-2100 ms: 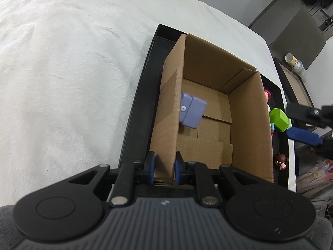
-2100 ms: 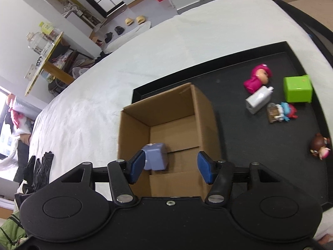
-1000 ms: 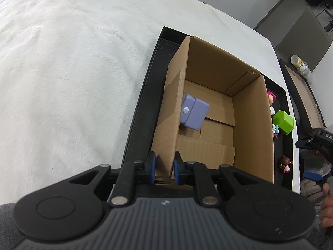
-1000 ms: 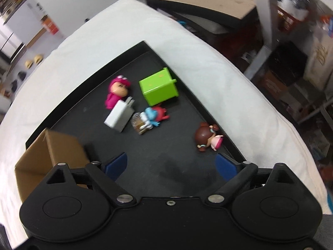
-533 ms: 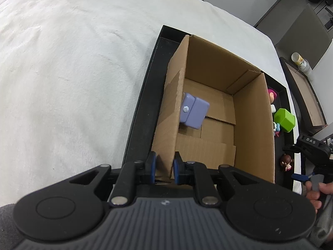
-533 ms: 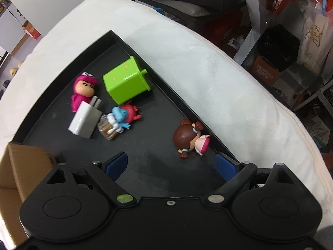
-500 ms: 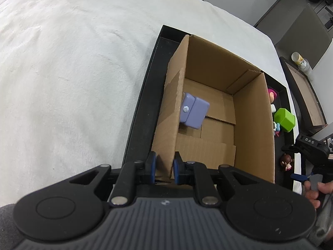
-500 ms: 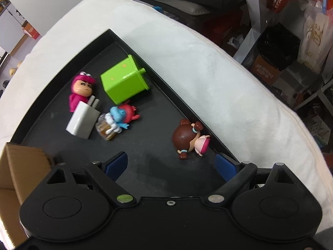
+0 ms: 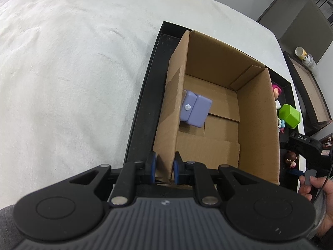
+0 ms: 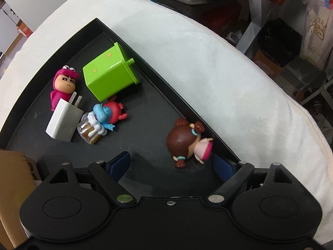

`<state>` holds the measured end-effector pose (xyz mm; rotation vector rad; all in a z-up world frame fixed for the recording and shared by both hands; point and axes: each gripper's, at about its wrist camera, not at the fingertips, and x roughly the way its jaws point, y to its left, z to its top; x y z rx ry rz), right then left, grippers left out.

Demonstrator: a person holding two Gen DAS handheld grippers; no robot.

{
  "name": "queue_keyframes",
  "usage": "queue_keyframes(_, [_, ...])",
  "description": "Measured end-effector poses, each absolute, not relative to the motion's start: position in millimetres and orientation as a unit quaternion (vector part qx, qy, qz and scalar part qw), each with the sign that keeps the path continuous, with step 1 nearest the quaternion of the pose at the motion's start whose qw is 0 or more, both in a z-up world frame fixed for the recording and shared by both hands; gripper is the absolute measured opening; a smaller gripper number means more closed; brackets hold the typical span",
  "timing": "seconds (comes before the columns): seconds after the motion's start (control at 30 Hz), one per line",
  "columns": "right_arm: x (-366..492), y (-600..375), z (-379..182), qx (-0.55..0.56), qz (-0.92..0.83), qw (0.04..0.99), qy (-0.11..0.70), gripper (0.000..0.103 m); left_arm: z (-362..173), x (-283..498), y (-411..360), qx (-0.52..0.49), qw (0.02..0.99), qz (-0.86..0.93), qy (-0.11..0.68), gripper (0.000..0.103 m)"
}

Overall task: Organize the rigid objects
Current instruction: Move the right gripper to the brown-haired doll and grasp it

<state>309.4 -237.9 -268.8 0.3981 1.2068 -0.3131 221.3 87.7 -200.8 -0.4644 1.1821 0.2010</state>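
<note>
A white fleecy cloth (image 9: 68, 79) covers the table, and on it sits a black tray (image 10: 145, 112). A cardboard box (image 9: 258, 112) stands at one end of the tray, with a lilac case (image 9: 195, 110) lying on its floor against the near-left wall. The left gripper (image 9: 163, 167) is clamped on that wall's near corner, one finger inside and one outside. The right gripper (image 10: 170, 164) hangs spread wide above the tray's other end, gripping nothing. Just ahead of it, near its right finger, a brown-haired doll (image 10: 188, 141) lies beside the rim. Farther off lie a green cube (image 10: 108, 77), a white charger (image 10: 63, 123), a pink figure (image 10: 62, 85) and a blue-and-red figure (image 10: 106, 116)
</note>
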Motion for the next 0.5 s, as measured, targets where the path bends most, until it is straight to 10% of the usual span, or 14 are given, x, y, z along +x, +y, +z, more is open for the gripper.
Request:
queue_keyframes(0.17, [316.6,-233.7,-270.7,0.194,-0.174,0.790,0.555,0.082,-202.0,221.8,87.7,-0.217,0.800,0.097,0.552,0.016])
queue_keyframes(0.3, [319.4,-231.8,-264.4,0.179,-0.199,0.800,0.537,0.043,-201.6,222.1,86.9,-0.215,0.801,0.095,0.551,0.016])
queue_keyframes(0.5, [317.7,-237.9,-260.4,0.204,-0.173,0.800,0.538,0.042,-201.2,220.7,86.7,-0.216,0.802,0.094,0.549,0.016])
